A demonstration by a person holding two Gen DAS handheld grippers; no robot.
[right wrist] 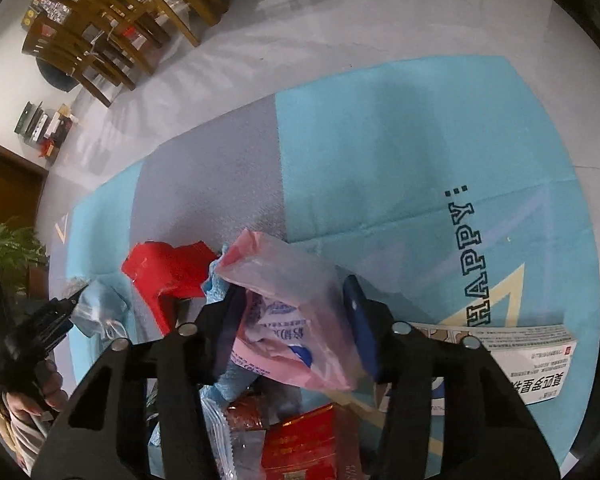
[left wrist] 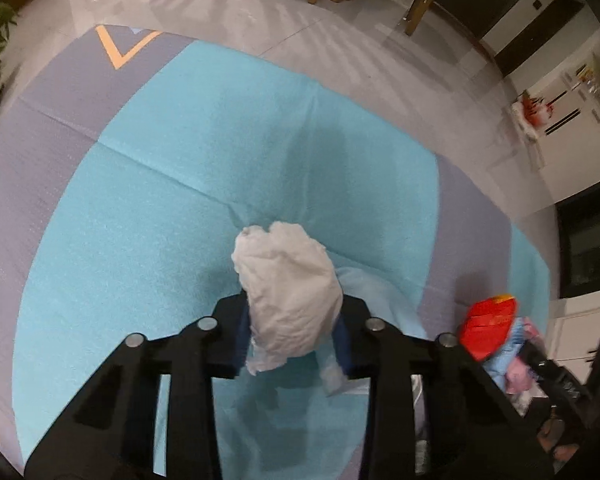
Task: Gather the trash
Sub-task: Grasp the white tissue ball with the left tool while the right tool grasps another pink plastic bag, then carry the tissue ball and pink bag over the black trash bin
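White crumpled tissue (left wrist: 290,300), lower centre, clamped in left gripper (left wrist: 294,340) fingers over teal mat (left wrist: 140,208); right gripper (right wrist: 296,332) fingers half-closed, pinching pink wrapper (right wrist: 288,312), frame centre.

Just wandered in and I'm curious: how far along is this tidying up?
Early, it seems. No bin or bag for collected trash shows, so nothing looks finished. In hand: the left gripper pinches a crumpled white tissue, and the right gripper has a pink plastic packet between its fingers. Left on the mat: a red wrapper, a white box and more wrappers.
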